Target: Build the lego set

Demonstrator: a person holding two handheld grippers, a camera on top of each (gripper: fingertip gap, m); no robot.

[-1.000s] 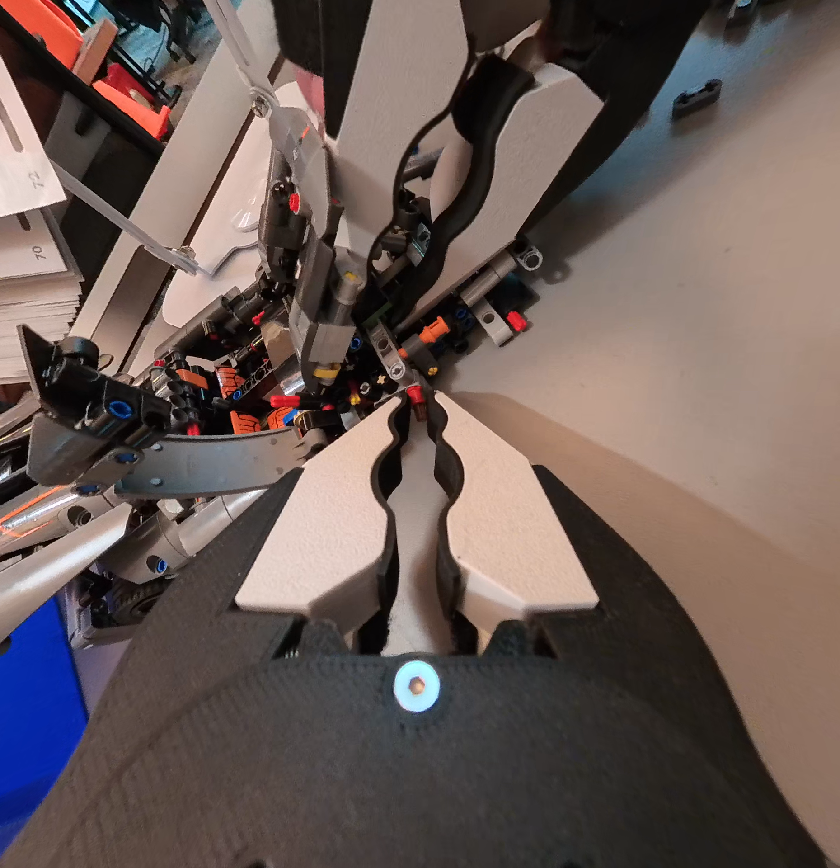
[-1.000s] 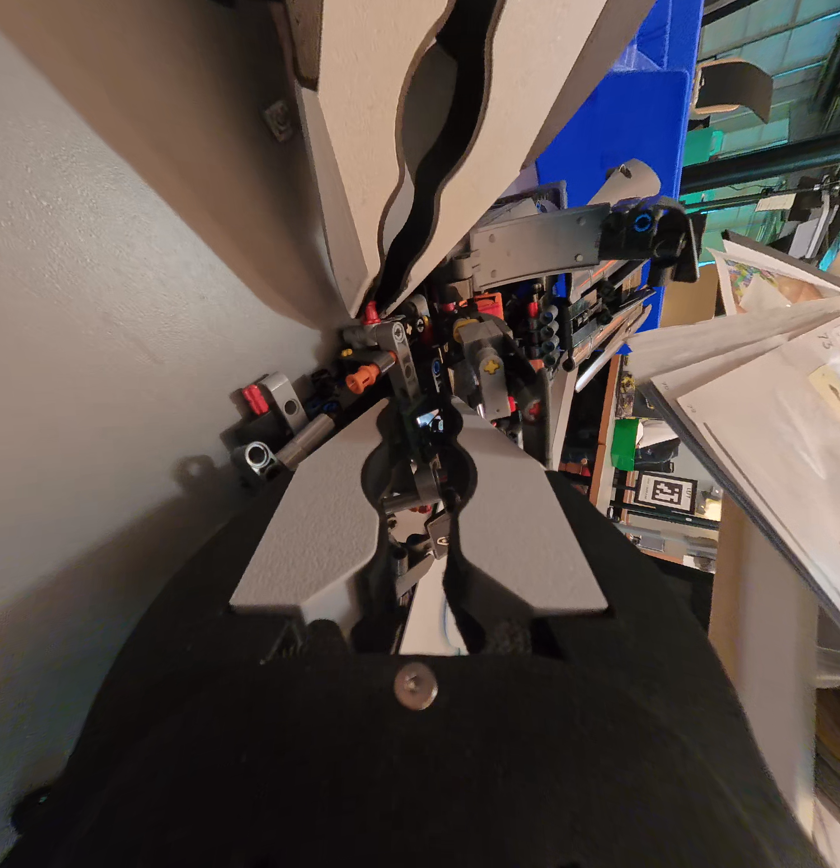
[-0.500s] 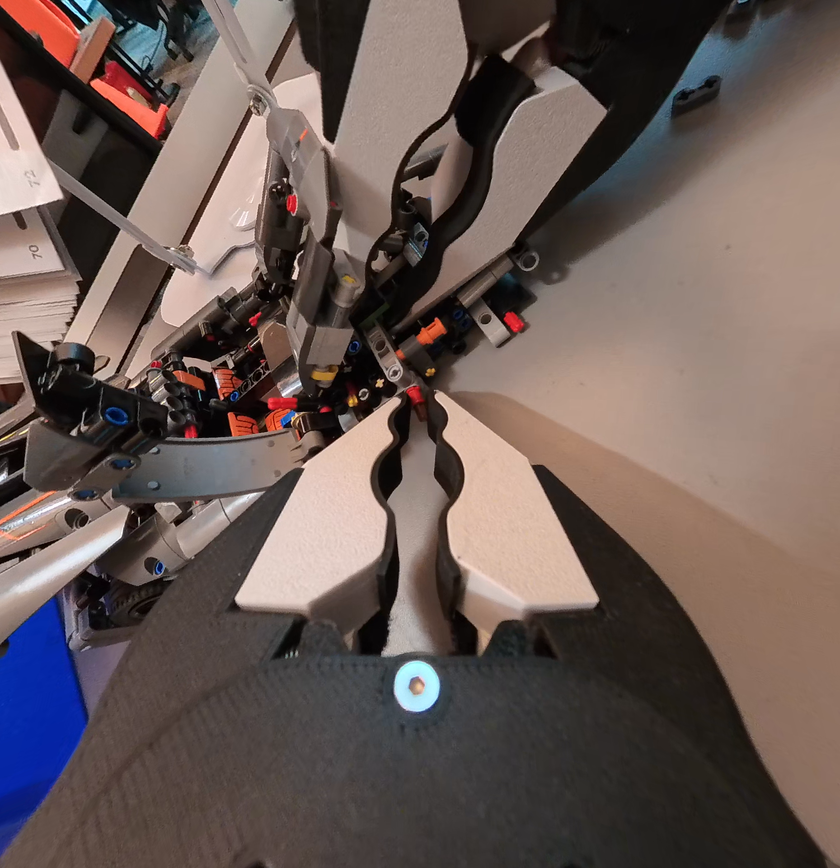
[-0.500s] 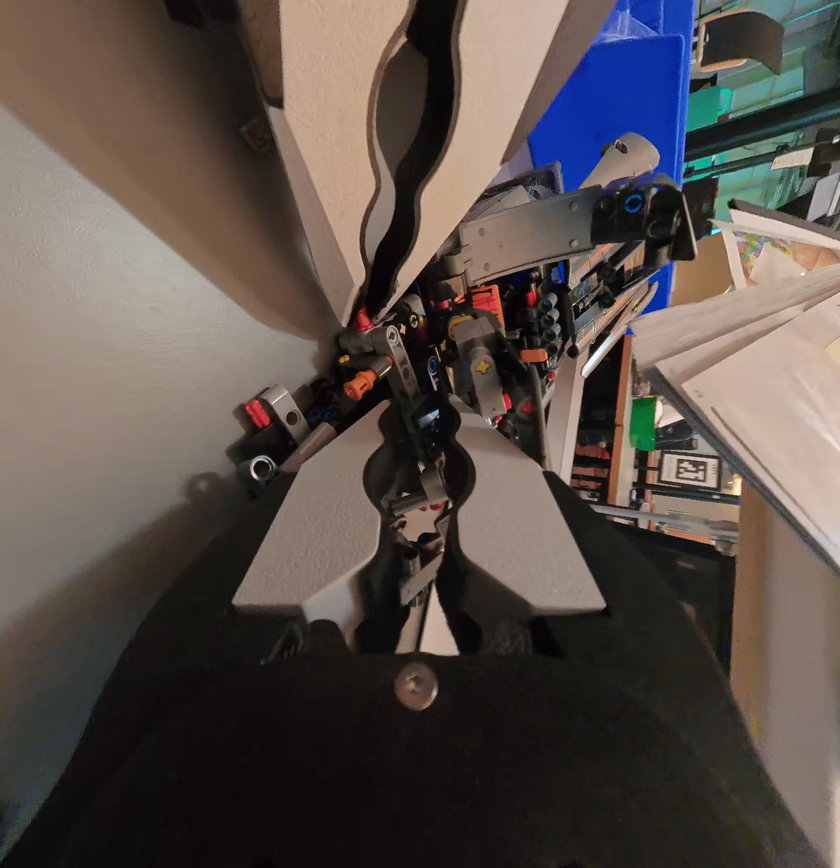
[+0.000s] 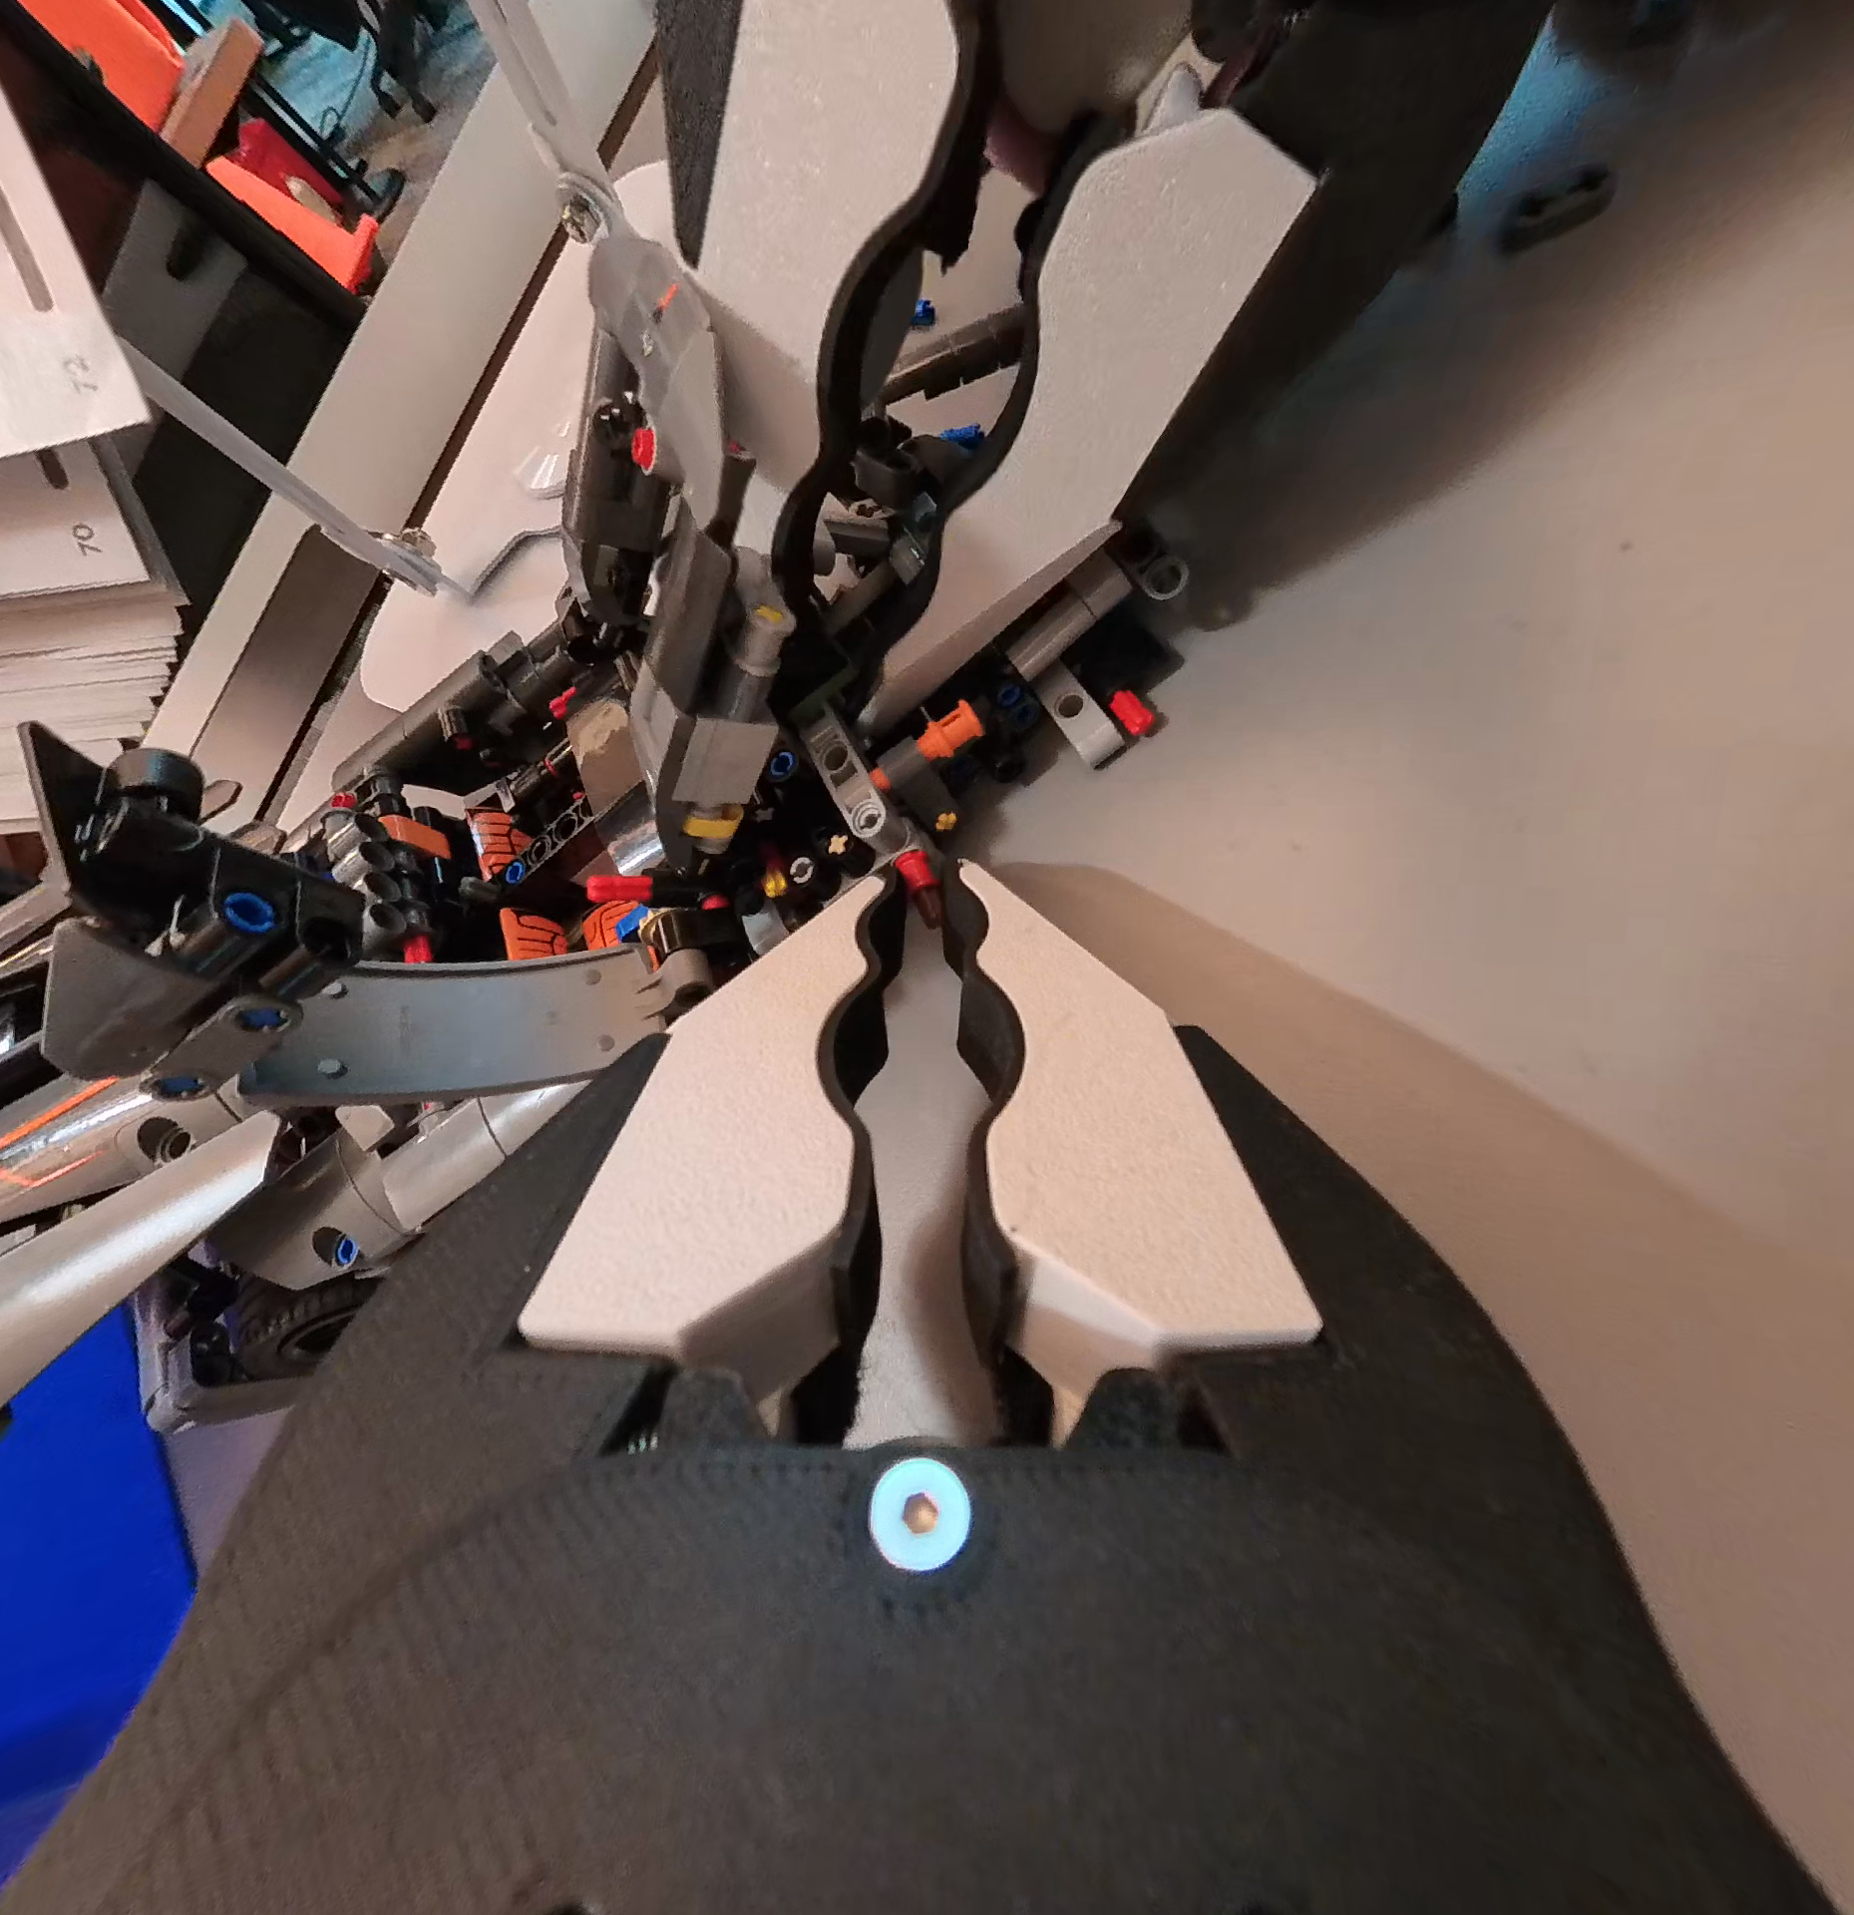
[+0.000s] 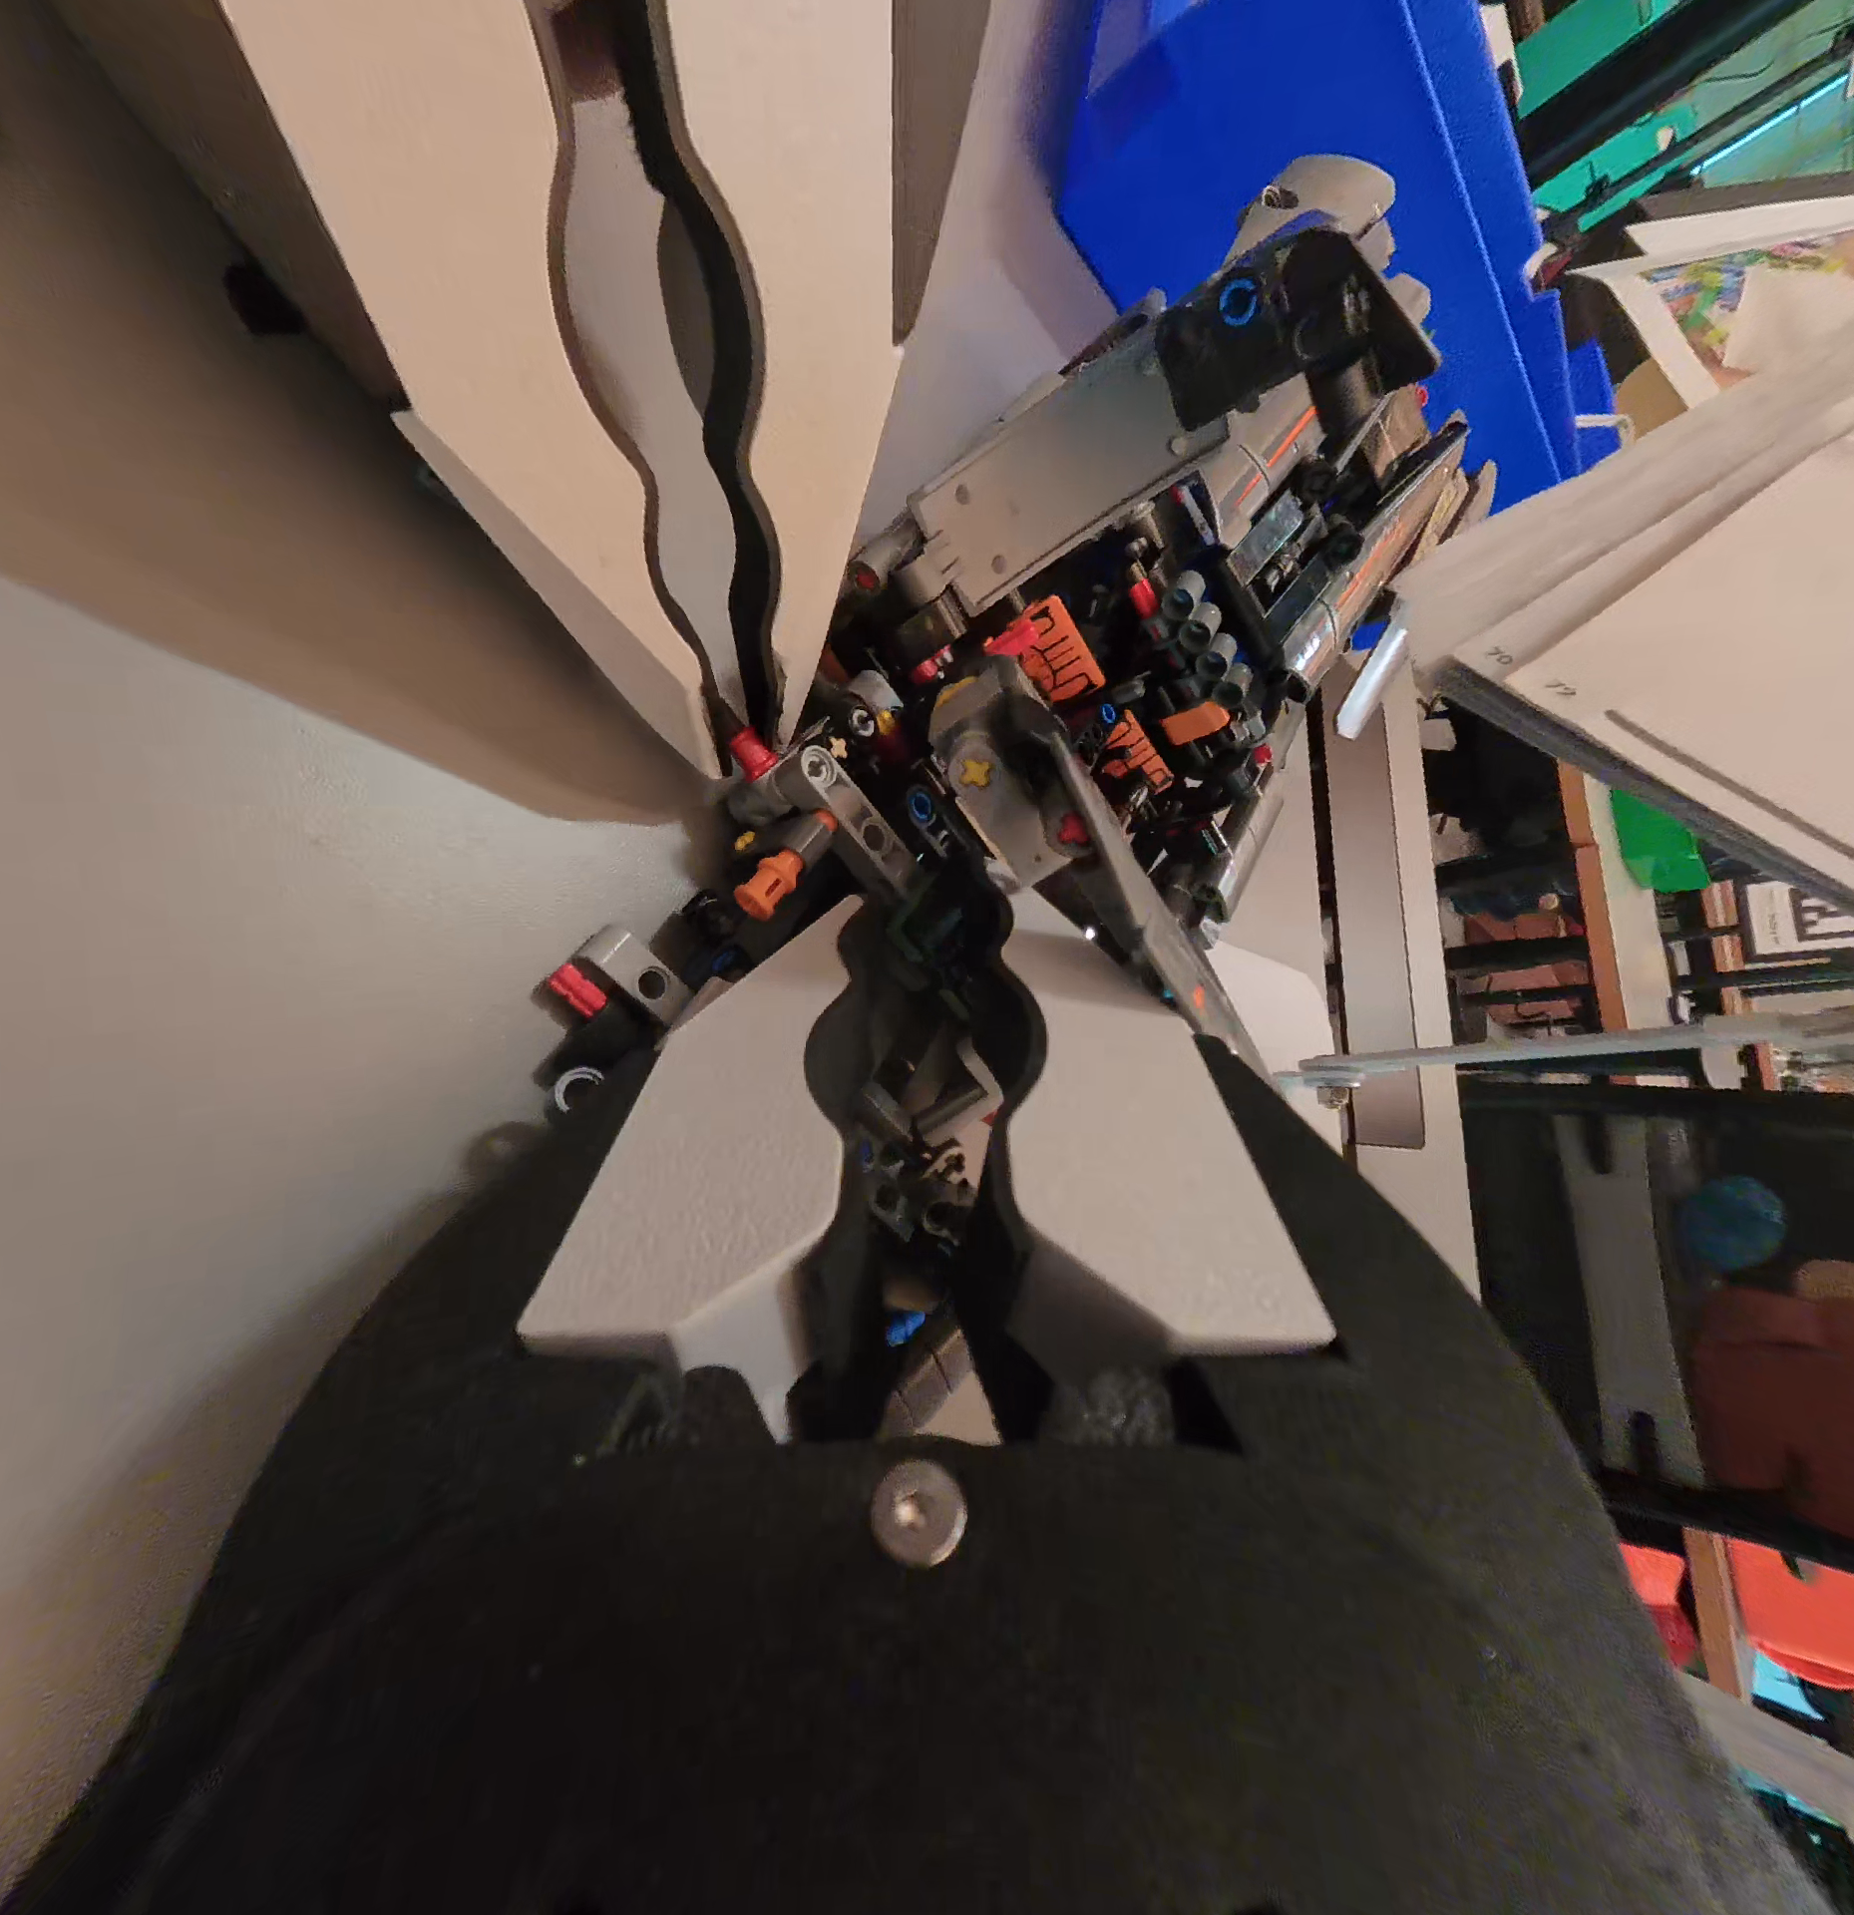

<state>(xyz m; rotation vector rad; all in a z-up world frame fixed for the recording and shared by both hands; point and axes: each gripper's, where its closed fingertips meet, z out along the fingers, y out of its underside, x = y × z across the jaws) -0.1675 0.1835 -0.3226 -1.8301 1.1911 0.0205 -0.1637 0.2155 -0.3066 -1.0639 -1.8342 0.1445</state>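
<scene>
Left claw [image 5: 920, 899] pinches a red pin [image 5: 914, 868]; right claw [image 6: 928, 938] clamps the lego model [image 6: 1067, 663].

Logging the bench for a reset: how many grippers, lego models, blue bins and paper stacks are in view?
Grippers: 2 (left gripper, right gripper)
Lego model: 1
Blue bin: 1
Paper stack: 1
Total: 5
</scene>
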